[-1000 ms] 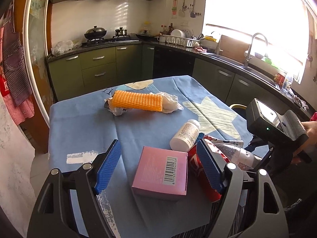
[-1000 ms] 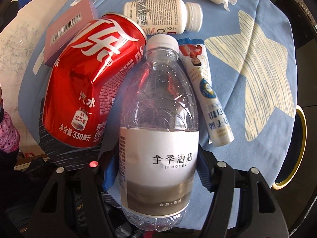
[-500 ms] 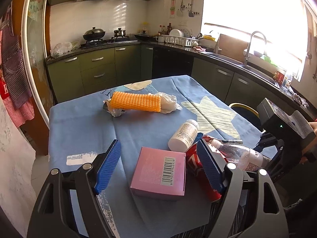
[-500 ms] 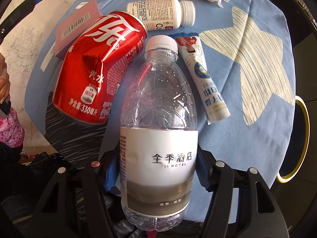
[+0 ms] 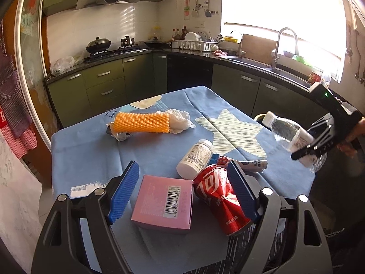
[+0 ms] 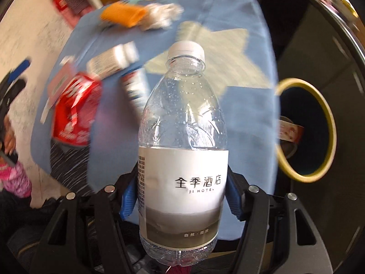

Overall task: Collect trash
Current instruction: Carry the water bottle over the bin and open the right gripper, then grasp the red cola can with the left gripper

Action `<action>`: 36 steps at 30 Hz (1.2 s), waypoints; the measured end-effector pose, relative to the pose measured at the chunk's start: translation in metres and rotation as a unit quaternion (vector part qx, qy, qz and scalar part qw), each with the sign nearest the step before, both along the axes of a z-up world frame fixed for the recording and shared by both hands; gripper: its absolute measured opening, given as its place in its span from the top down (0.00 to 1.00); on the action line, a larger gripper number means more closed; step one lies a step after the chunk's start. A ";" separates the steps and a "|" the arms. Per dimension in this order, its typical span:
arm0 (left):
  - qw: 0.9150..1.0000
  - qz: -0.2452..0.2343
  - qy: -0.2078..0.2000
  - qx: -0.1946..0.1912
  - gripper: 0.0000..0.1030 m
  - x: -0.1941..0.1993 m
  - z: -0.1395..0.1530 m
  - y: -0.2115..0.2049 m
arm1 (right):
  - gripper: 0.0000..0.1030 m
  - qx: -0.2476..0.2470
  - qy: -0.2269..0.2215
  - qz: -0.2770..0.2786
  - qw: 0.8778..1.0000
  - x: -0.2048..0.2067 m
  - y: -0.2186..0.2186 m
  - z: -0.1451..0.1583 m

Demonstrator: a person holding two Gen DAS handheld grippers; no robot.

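The clear plastic water bottle (image 6: 182, 150), white-capped and wrapped in a white hotel label, is clamped at its label between the blue pads of the right gripper (image 6: 180, 201), whose jaws press on both sides of it. In the left wrist view the same bottle (image 5: 287, 132) hangs in the air off the right edge of the table, cap tilted up and to the left, clear of the blue tablecloth (image 5: 91, 150). Just beyond that edge, lower down, stands a dark waste bin with a yellow rim (image 6: 328, 114); some scraps lie inside it.

On the cloth lie a dented red cola can (image 5: 219, 201), a pink box with a barcode (image 5: 164, 203) touching the can's left side, a white pill bottle (image 5: 195, 158) on its side just behind the can, and a small printed tube (image 5: 248, 164) beside that. Farther back is an orange foam net sleeve (image 5: 142, 122) with crumpled white tissue (image 5: 180, 123) at its right end.

The left gripper (image 5: 182, 194) hovers low over the near edge, jaws spread wide and holding nothing; the pink box and the can show between its pads.
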State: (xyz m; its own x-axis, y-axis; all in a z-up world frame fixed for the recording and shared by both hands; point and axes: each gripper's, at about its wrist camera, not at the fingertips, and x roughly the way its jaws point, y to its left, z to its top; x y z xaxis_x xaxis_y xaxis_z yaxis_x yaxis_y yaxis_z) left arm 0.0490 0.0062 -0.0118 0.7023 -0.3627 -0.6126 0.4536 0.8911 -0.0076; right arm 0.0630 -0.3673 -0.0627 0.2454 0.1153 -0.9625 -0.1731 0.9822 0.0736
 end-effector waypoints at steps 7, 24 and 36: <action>1.000 -0.010 0.005 0.020 0.23 0.001 0.003 -0.027 | 0.40 0.003 0.018 -0.112 0.994 0.022 -0.123 -0.009; 0.997 -0.024 0.045 0.065 0.22 0.005 0.002 -0.071 | 0.31 0.003 -0.013 -0.195 0.981 0.050 -0.209 -0.035; 0.989 -0.004 0.127 0.082 0.21 0.000 -0.026 -0.084 | 0.31 0.062 -0.083 -0.126 0.987 -0.017 -0.163 -0.016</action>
